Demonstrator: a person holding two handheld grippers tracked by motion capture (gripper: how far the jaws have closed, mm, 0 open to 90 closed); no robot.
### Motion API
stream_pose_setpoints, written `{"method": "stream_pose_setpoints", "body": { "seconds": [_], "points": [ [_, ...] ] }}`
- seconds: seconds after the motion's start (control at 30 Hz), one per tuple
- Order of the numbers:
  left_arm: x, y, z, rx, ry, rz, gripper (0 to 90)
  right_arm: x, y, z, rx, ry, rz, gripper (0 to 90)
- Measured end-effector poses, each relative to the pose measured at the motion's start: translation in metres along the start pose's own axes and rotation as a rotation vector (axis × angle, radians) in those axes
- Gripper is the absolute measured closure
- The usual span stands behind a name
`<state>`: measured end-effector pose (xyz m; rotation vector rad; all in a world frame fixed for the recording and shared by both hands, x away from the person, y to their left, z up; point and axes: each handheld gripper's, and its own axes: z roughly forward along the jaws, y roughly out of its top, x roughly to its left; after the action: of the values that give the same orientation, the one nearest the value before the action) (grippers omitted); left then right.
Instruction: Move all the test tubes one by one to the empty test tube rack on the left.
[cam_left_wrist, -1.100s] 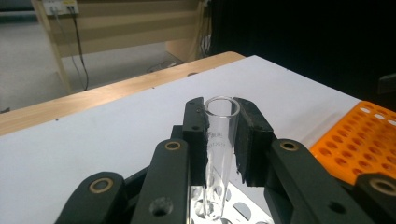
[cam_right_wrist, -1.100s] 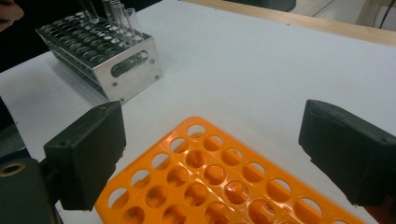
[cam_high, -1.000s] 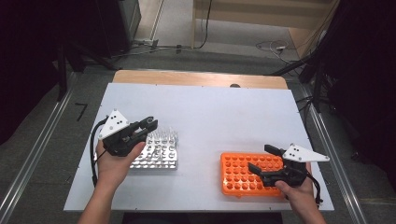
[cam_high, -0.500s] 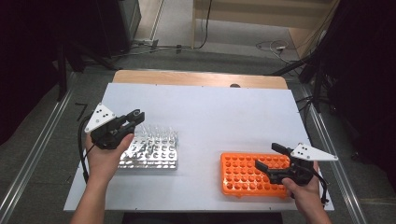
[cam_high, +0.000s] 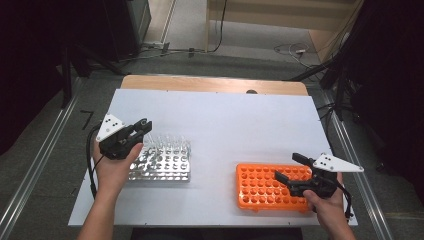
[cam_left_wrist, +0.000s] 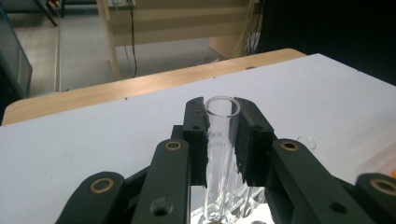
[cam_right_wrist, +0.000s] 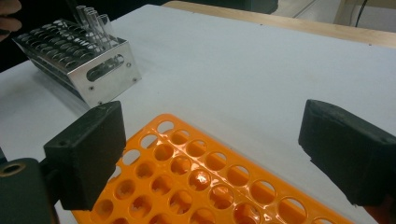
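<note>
glass tube (cam_left_wrist: 221, 140) clamped in left gripper (cam_high: 142, 126) jaws, over metal rack (cam_high: 162, 162) | right gripper (cam_high: 291, 167) jaws wide apart, empty, above orange rack (cam_high: 260, 192) | step: transfer | nxt: carry tube twd 4 o'clock, drop in orange hole

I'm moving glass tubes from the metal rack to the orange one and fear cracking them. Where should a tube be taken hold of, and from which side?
Just below the open rim, from above, pads on opposite sides of the round wall. The tubes stand upright in the metal rack, tops exposed. The left claw holds a glass tube this way.
</note>
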<state>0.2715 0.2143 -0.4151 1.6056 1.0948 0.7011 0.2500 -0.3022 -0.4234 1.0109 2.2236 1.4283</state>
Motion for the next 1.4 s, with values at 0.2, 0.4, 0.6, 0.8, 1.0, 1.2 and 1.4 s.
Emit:
{"method": "stream_pose_setpoints", "body": {
  "seconds": [0.2, 0.4, 0.6, 0.8, 1.0, 1.2, 1.4],
  "points": [
    [0.001, -0.006, 0.005, 0.023, -0.001, 0.001, 76.3, -0.001, -0.001, 0.001, 0.001, 0.001, 0.0, 5.9],
    [-0.002, -0.013, 0.01, 0.055, 0.002, 0.023, 76.3, -0.001, -0.001, 0.001, 0.004, 0.001, -0.002, 5.9],
    [-0.001, -0.018, 0.012, 0.082, -0.002, 0.022, 76.2, 0.0, -0.001, 0.001, 0.005, 0.0, -0.007, 5.9],
    [-0.002, -0.019, 0.013, 0.125, 0.003, 0.031, 76.0, 0.0, -0.002, 0.001, 0.005, 0.001, -0.006, 5.9],
    [-0.001, -0.02, 0.016, 0.186, -0.002, 0.025, 75.9, 0.0, -0.002, 0.001, 0.009, -0.001, -0.007, 5.9],
    [-0.002, -0.02, 0.017, 0.224, 0.005, 0.025, 75.7, 0.0, -0.002, 0.001, 0.008, -0.001, -0.007, 5.9],
    [-0.003, -0.02, 0.018, 0.246, 0.008, 0.031, 75.4, 0.0, -0.002, 0.002, 0.01, 0.002, -0.008, 5.9]
  ]
}}
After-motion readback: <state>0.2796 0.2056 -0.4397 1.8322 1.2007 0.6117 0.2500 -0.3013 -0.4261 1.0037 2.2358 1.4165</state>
